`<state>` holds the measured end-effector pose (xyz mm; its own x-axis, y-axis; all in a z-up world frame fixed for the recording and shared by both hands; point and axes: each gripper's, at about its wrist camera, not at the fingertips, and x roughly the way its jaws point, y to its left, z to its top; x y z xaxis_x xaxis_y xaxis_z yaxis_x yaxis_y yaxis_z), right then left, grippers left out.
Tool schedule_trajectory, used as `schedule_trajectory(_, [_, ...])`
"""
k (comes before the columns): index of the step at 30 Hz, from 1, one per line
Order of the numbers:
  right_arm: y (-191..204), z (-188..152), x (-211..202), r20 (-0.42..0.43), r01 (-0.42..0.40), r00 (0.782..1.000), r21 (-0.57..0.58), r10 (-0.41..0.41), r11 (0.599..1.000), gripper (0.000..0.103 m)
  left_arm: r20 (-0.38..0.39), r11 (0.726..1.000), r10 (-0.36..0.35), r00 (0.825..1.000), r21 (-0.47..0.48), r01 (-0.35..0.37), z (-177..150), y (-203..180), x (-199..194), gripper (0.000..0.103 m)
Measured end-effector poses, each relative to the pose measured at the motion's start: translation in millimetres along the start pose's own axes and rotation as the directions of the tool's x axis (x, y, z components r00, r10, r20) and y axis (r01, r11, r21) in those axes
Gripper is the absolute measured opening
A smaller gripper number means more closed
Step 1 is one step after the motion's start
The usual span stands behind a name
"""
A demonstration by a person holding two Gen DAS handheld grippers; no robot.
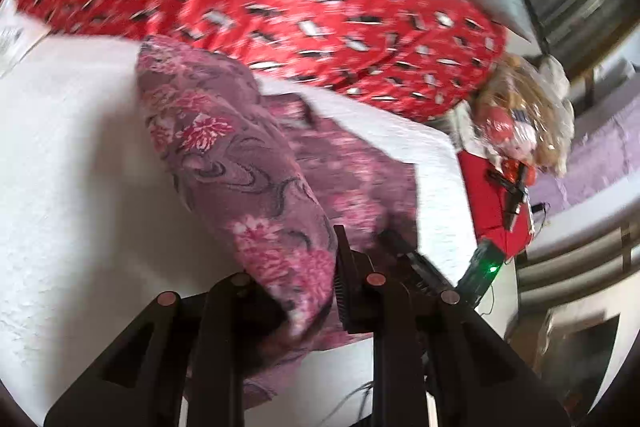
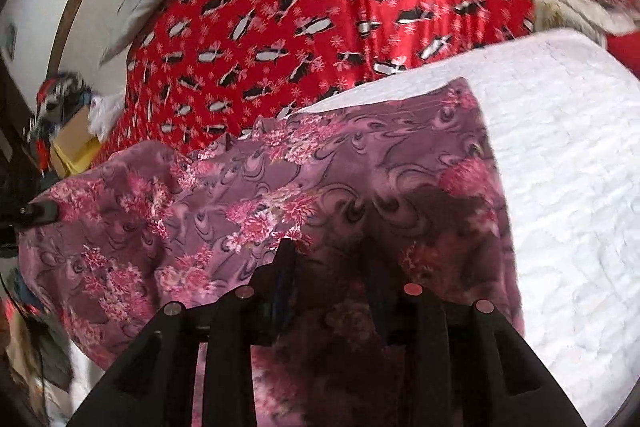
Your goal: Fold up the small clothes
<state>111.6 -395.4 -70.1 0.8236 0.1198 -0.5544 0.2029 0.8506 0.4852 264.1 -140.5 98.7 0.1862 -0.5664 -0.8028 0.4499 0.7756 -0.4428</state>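
Floral garment [image 1: 240,155] pinched in left gripper [image 1: 320,267], lifted off white quilt's [image 1: 72,147] near edge, right gripper [image 2: 328,267] clamping opposite end.

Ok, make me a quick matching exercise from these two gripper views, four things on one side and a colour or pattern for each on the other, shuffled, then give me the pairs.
Things:
1. garment
2. bed cover
3. patterned sheet
4. grippers, left gripper and right gripper

Descriptions:
A. plain white, quilted
B. black
C. mauve with pink flowers
D. red with black and white shapes

Pairs: 1-C, 2-A, 3-D, 4-B
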Motion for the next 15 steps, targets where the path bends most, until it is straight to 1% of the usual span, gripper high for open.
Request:
schedule_trajectory(2, [-5.6,-1.2,-11.4,0.002,-0.009,1.0,0.026,0.009,1.0,0.035,-0.002,1.0,-0.011,1.0,0.025,0.011,1.3,-25.5,8.3,0.019])
schedule_trajectory(5, [-15.4,-7.7,-27.0,0.011,-0.007,1.0,0.02,0.006,1.0,0.035,-0.023,0.998,-0.036,0.999,0.044,0.037,0.2,-49.3,24.7,0.019])
schedule_trajectory(8, [-29.5,-16.9,-36.6,0.011,-0.028,1.0,0.037,0.028,0.999,0.035,-0.069,0.997,-0.048,0.996,0.062,0.052,-6.3,-76.1,55.0,0.019])
schedule_trajectory(9, [-35.6,-20.0,-37.7,0.01,-0.048,0.999,0.054,0.047,0.997,0.035,-0.085,0.997,-0.044,0.995,0.066,0.05,-9.1,-82.7,64.7,0.019])
schedule_trajectory(12, [-51.3,-28.0,-41.7,0.039,-0.119,0.992,0.108,0.116,0.987,0.035,-0.144,0.998,-0.017,0.989,0.06,0.026,-19.5,-93.8,103.3,0.02])
schedule_trajectory(14, [-59.7,-32.2,-42.3,0.064,-0.165,0.985,0.138,0.158,0.977,0.035,-0.202,1.0,0.001,0.979,0.021,0.004,-25.6,-92.1,131.6,0.022])
schedule_trajectory(15, [-63.0,-33.3,-42.6,0.073,-0.182,0.982,0.149,0.173,0.972,0.035,-0.241,1.0,-0.003,0.971,0.0,0.003,-29.4,-90.3,145.7,0.024])
